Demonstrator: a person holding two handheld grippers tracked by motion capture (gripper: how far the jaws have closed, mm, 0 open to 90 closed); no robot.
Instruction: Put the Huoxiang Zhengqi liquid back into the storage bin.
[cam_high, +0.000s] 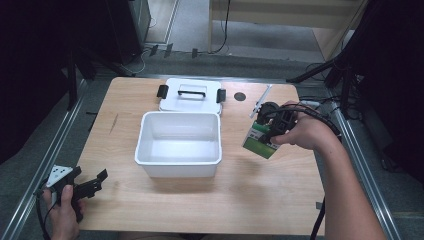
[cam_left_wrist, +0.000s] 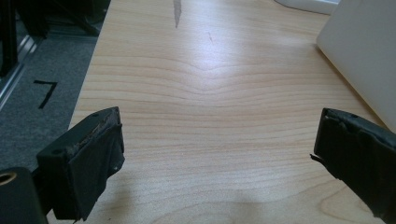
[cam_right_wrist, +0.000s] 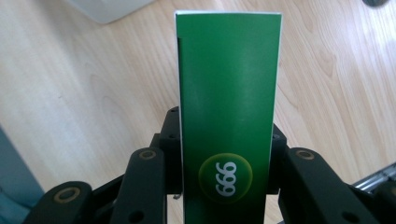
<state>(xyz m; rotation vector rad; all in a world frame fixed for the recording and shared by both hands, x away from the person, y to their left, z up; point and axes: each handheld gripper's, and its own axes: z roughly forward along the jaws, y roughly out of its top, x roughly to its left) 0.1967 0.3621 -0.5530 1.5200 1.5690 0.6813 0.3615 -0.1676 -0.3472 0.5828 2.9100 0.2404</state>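
Observation:
A green box (cam_high: 260, 140) marked 999 hangs above the table's right side, right of the white bin (cam_high: 179, 144). My right gripper (cam_high: 274, 131) is shut on it. In the right gripper view the green box (cam_right_wrist: 228, 112) stands upright between the two black jaws. My left gripper (cam_high: 95, 181) rests at the table's near left corner, open and holding nothing. In the left gripper view my left gripper (cam_left_wrist: 217, 154) has its jaws wide apart over bare wood, with the white bin's wall (cam_left_wrist: 364, 51) at the upper right.
The bin's white lid (cam_high: 190, 95) with a black handle and clips lies flat behind the bin. A dark round hole (cam_high: 240, 96) sits in the table top near the far right. Metal rails run along both table sides.

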